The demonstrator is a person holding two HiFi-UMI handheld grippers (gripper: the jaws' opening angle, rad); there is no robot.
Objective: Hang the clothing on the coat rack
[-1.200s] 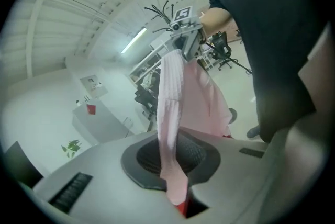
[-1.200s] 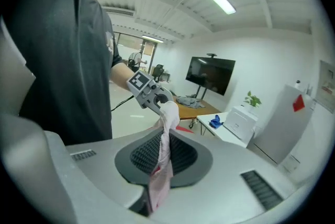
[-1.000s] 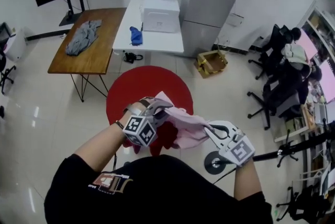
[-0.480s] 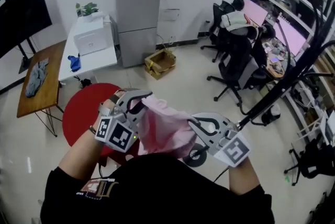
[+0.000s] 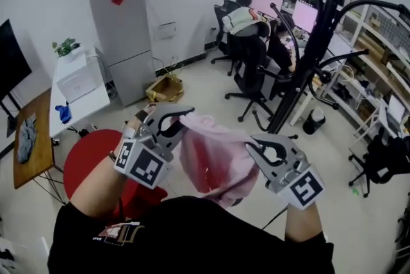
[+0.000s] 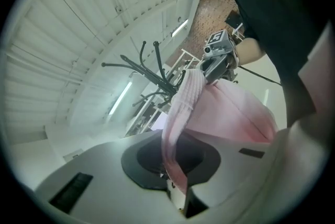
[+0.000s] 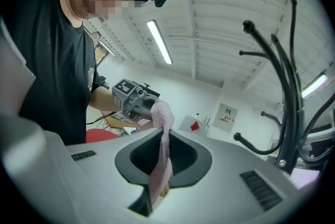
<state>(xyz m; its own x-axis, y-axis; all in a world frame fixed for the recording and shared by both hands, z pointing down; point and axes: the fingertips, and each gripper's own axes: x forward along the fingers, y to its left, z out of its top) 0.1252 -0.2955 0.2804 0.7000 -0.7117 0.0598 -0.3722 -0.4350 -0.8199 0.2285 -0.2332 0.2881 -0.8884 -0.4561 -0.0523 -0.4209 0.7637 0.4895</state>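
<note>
Head view: black coat rack point(image 5: 310, 42) is recorded ahead and to the right. Pink garment point(image 5: 211, 161) is held spread crosswise, short of the rack. Left gripper point(image 5: 182, 120) and right gripper point(image 5: 255, 148), the nearer to the rack, are clamped on its ribbed edge.

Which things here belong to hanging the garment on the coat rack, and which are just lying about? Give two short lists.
Part of the job:
- pink garment
- coat rack
- left gripper and right gripper, both shut on the garment

Lying about:
- grey cloth on the wooden table
- blue cloth
- cardboard box
- fridge
</note>
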